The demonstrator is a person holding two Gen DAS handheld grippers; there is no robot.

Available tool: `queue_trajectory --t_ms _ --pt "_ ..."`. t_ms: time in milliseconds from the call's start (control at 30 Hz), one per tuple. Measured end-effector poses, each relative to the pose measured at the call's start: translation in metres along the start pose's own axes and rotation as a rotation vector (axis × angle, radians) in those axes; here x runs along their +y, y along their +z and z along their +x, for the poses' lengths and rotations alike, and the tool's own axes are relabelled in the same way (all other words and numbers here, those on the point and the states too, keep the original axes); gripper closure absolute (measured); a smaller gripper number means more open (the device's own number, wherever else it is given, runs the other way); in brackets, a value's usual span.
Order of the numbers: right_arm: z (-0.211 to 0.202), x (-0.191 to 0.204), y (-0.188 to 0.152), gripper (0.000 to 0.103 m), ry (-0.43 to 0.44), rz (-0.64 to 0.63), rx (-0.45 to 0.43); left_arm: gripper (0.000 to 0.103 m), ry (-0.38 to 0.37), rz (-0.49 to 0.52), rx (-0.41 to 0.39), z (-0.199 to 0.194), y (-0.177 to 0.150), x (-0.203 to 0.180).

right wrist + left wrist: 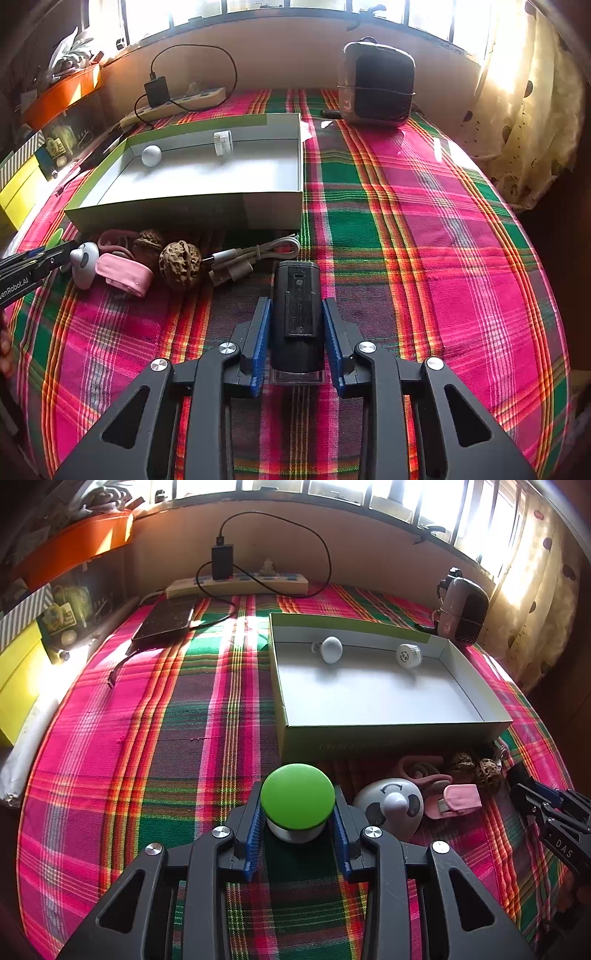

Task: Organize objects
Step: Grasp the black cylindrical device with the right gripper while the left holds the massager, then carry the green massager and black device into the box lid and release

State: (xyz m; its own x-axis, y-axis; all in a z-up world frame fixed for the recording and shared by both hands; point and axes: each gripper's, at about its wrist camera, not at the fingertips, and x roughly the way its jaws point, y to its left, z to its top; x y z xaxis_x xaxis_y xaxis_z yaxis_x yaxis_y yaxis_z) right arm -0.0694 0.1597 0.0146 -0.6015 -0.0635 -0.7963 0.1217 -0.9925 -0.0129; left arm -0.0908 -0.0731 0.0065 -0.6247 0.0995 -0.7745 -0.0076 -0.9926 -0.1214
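This looked like somebody's home: a plaid tablecloth (147,738), spotted curtains (517,122) by a sunny barred window (332,491) at the far side, a power strip (236,585) with charger, cluttered shelves on the left.

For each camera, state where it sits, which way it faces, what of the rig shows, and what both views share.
Left wrist: on the left gripper, looking down-forward at the green-capped jar between its fingers; the right gripper shows at right.
Right wrist: on the right gripper, looking down-forward at the black device between its fingers; the left gripper shows at left.
Shared: open box, walnuts, plaid cloth.
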Motion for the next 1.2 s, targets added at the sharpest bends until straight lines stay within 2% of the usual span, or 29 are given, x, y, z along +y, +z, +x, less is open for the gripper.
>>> queue_trajectory --t_ms 233,333,800,1200 --pt "0.000 0.000 0.000 0.074 0.001 -0.002 0.002 0.075 0.008 0.004 0.001 -0.002 0.001 0.000" --pt "-0.001 -0.001 0.001 0.074 -0.003 -0.002 0.002 0.088 0.010 0.015 -0.006 -0.006 0.003 0.000" --pt "-0.015 -0.002 0.008 0.074 0.004 0.001 -0.041 0.088 0.005 0.007 -0.024 -0.014 0.003 0.001" --pt "-0.037 0.005 0.043 0.074 0.064 -0.041 -0.106 0.088 -0.019 0.037 -0.090 -0.040 0.031 -0.009"
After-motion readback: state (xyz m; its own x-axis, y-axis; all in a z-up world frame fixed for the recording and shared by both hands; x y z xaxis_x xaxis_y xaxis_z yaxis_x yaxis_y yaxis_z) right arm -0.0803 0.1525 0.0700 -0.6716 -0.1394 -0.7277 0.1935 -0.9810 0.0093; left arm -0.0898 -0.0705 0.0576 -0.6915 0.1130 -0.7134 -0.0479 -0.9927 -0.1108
